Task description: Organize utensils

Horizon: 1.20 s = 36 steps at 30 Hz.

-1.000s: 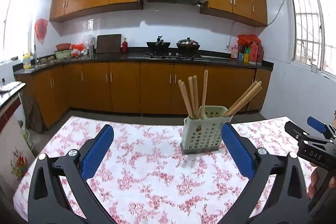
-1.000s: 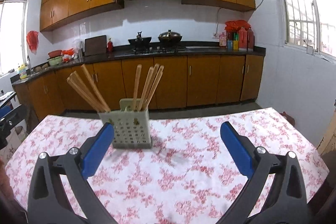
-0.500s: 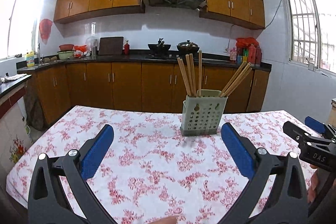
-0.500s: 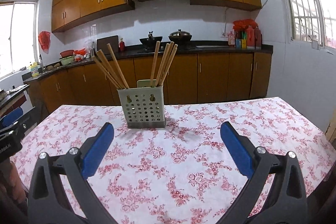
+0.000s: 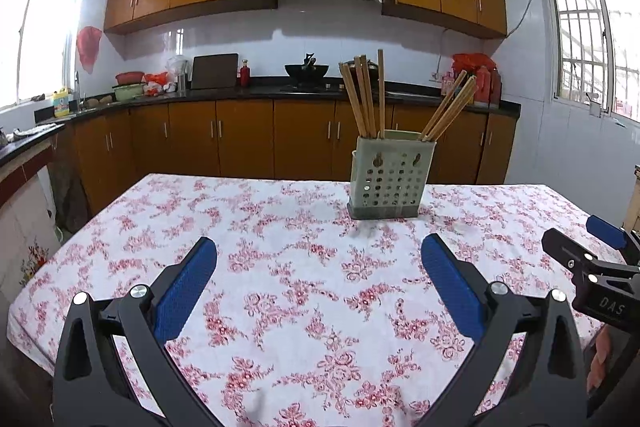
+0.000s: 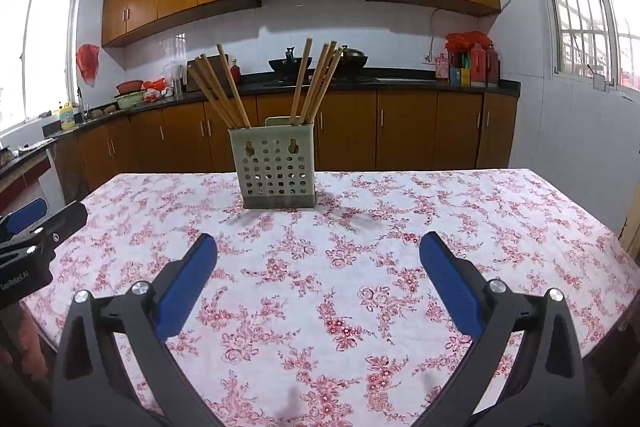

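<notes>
A pale perforated utensil holder [image 5: 390,179] stands upright on the floral tablecloth [image 5: 280,267], far of centre. Several wooden chopsticks [image 5: 366,95] stick out of it in two bunches. It also shows in the right wrist view [image 6: 276,167], with its chopsticks [image 6: 316,83]. My left gripper [image 5: 318,267] is open and empty, low over the near table, short of the holder. My right gripper [image 6: 318,263] is open and empty, also near the front edge. Each gripper shows at the edge of the other's view: the right gripper [image 5: 592,267], the left gripper [image 6: 32,231].
The table's edges fall away left [image 5: 80,231] and right [image 6: 592,219]. Behind it runs a kitchen counter [image 5: 248,93] with brown cabinets, a stove with pots [image 5: 306,69], and bottles [image 6: 476,65] at the right.
Both cameras dropped lower and drew back. The holder now sits higher and farther in both views. Nothing was grasped or released.
</notes>
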Each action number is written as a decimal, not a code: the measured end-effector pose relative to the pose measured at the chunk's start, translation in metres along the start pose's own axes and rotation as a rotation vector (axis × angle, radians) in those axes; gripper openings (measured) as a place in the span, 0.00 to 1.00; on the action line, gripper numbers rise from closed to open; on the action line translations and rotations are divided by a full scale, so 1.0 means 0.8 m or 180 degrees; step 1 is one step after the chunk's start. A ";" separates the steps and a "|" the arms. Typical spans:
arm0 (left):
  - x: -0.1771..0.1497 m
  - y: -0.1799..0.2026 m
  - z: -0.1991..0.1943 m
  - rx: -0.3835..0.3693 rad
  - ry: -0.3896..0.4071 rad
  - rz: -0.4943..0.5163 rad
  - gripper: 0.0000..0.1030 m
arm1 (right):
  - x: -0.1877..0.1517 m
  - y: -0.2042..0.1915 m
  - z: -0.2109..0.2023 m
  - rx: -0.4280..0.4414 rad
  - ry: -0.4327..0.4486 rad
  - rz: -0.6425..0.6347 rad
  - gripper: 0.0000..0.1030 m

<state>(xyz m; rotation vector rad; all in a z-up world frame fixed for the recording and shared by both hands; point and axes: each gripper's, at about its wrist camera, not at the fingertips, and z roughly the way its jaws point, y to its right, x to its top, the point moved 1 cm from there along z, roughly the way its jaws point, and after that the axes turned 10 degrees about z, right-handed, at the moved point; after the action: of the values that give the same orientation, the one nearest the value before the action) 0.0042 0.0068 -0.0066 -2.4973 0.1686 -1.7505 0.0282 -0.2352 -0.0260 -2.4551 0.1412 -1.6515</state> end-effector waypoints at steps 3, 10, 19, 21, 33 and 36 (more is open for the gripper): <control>-0.002 -0.001 0.000 0.0008 -0.0011 -0.0029 0.98 | 0.001 0.001 -0.001 0.0004 0.0018 0.0020 0.96; -0.002 -0.004 0.001 -0.0013 -0.0018 -0.0068 0.98 | 0.002 0.003 -0.001 -0.0005 0.0019 0.0045 0.96; -0.002 -0.004 0.001 -0.0009 -0.0014 -0.0071 0.98 | 0.002 0.002 0.000 -0.0007 0.0021 0.0043 0.96; -0.002 -0.004 0.001 -0.0010 -0.0021 -0.0072 0.98 | 0.001 0.002 0.000 -0.0007 0.0021 0.0043 0.96; -0.002 -0.002 0.001 -0.0007 -0.0019 -0.0064 0.98 | 0.001 0.001 0.000 0.0001 0.0008 0.0051 0.96; -0.002 -0.002 0.001 -0.0011 -0.0022 -0.0062 0.98 | -0.001 0.002 0.001 0.0005 -0.0005 0.0053 0.96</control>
<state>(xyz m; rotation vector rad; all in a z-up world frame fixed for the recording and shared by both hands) 0.0046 0.0089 -0.0080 -2.5155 0.1471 -1.7502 0.0290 -0.2368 -0.0272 -2.4471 0.1597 -1.6422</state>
